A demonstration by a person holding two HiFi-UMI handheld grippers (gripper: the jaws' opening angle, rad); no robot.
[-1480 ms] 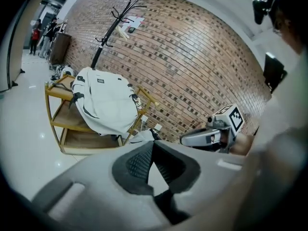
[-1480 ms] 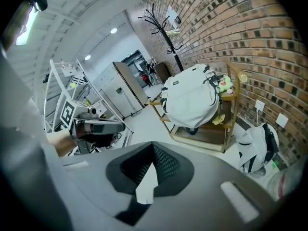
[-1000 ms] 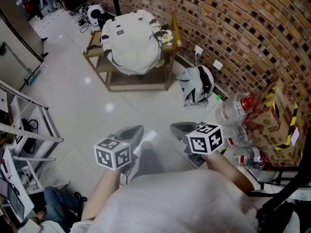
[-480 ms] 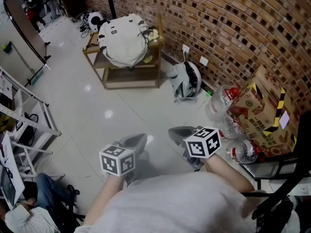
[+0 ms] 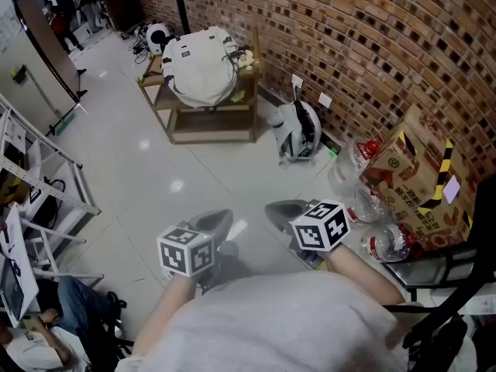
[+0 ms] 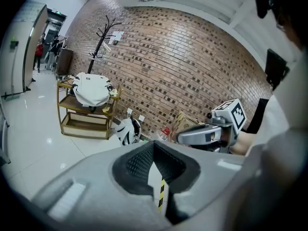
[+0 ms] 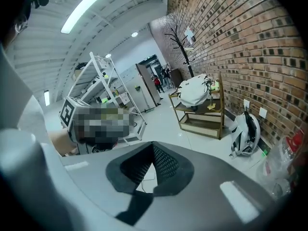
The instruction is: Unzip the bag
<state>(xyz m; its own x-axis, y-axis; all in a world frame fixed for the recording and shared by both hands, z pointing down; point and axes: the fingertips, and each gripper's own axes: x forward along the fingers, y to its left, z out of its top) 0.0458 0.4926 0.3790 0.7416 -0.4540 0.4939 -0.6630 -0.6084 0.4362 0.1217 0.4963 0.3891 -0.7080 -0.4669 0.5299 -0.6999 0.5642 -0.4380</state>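
Left gripper [image 5: 219, 217] and right gripper [image 5: 276, 208] both pinched shut, empty, low by my body. The white bag [image 5: 203, 64] sits on the wooden shelf [image 5: 211, 116] by the brick wall, well apart from me. Approach stage, I reckon: next I close in and find the zipper pull.

Bright, even indoor light; ceiling strip light [image 7: 91, 6] glares, floor [image 5: 147, 153] gleams; fisheye edges curve darkly.
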